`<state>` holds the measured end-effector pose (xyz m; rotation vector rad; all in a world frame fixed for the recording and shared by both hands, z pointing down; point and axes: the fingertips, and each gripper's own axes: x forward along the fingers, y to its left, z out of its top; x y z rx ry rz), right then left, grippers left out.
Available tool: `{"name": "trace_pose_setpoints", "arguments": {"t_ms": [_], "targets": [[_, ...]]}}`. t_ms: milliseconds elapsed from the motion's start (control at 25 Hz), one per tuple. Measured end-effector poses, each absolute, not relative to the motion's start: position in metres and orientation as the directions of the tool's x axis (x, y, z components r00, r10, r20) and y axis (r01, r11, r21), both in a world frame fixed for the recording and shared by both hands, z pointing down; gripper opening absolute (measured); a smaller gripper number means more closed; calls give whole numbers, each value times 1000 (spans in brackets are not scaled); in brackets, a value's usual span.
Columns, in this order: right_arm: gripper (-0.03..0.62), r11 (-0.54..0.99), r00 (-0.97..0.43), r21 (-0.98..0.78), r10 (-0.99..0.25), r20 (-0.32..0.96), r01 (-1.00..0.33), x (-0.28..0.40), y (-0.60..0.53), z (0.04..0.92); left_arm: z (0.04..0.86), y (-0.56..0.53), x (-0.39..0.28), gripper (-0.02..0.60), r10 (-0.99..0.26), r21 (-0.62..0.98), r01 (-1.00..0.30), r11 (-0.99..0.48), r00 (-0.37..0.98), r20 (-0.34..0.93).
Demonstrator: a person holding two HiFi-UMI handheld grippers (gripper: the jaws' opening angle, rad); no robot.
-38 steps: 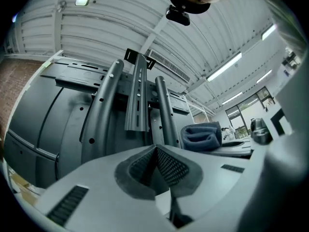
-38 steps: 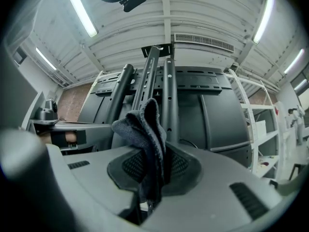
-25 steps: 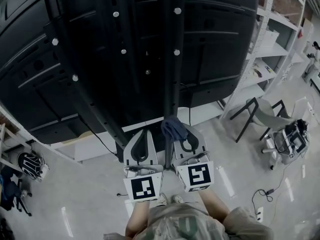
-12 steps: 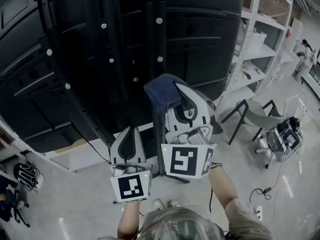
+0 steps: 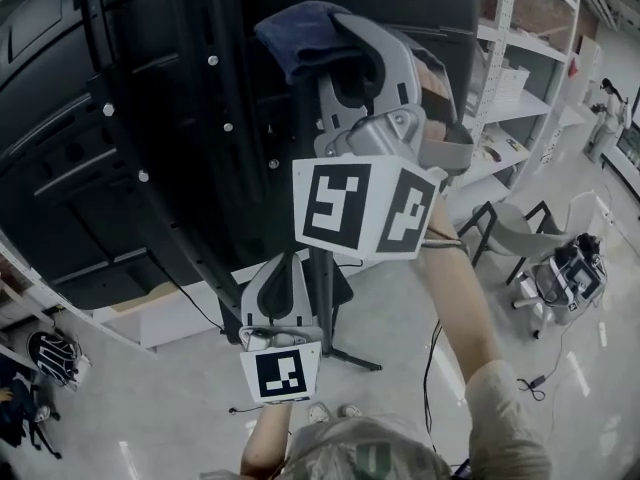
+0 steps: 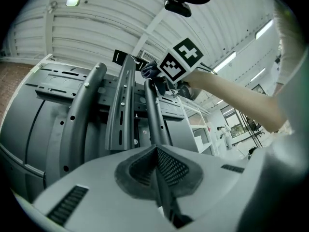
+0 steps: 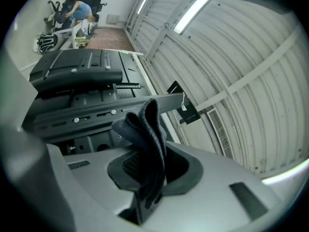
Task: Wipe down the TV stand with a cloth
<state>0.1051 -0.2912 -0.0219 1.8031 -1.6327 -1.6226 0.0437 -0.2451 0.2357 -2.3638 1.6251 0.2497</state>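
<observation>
The TV stand's black metal uprights (image 5: 322,288) run up the back of a big black TV (image 5: 90,118). High in the head view my right gripper (image 5: 335,48) is shut on a dark blue cloth (image 5: 295,33), which is against the top of an upright. In the right gripper view the folded cloth (image 7: 145,127) sticks up from the jaws of the right gripper (image 7: 147,166), in front of the stand's cross rail (image 7: 96,111). My left gripper (image 5: 283,268) hangs low by the post, shut and holding nothing. The left gripper (image 6: 157,153) looks up along the uprights (image 6: 126,105).
White shelving (image 5: 520,98) stands to the right of the TV. A dark chair (image 5: 510,233) and a piece of wheeled equipment (image 5: 565,278) are on the floor at right, with cables nearby. A person (image 5: 605,118) stands far right. A helmet-like object (image 5: 50,353) lies at lower left.
My right gripper has risen with the cloth from low beside the post to the top of the upright. The left gripper has stayed low, almost unmoved.
</observation>
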Motion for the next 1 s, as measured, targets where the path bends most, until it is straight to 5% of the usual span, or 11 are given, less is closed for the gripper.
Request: {"name": "trace_pose_setpoints", "arguments": {"t_ms": [1000], "targets": [[58,-391,-236,808,-818,-524,-441,96,-304,6,241,-256,41,15,-895,-101,-938,-332,347,-279]]}}
